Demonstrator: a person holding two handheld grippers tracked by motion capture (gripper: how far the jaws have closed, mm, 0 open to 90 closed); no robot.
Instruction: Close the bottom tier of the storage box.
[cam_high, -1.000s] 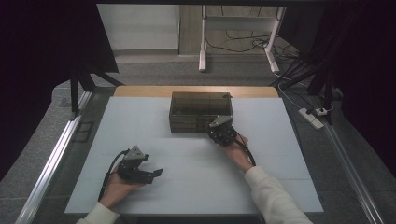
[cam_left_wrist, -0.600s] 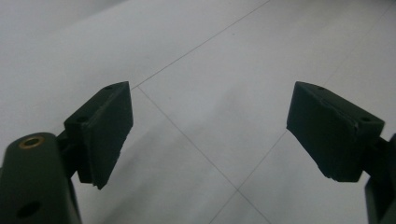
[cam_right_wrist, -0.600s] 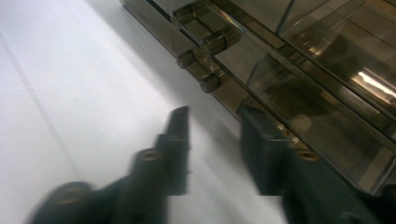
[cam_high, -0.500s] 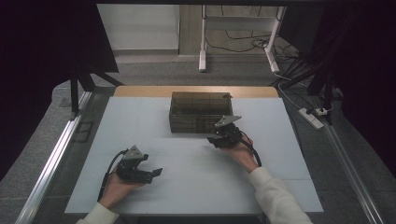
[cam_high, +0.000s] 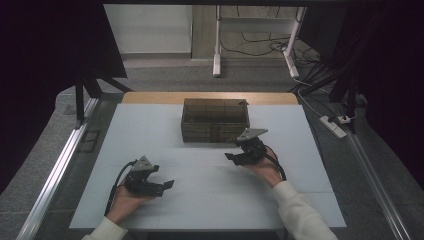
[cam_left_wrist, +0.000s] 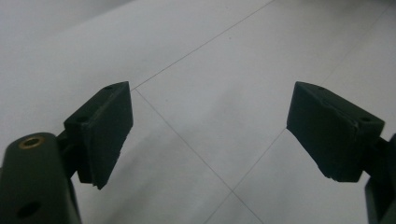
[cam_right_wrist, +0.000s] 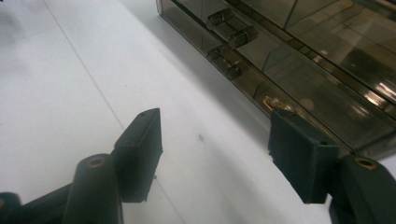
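Left claw: near edge of the table, jaws wide, empty, resting where it was a second ago; bare white surface between the pads.

Right claw: jaws wide, empty. A second ago it was up against the box's front right corner; now it has drawn back toward me and sits just in front of the box, apart from it.

Box: smoky clear plastic, lid shut, two front latches, mid-table at the far side, unmoved.

Reading: my grip on the box is given up; whatever I was doing at that corner looks finished or paused.
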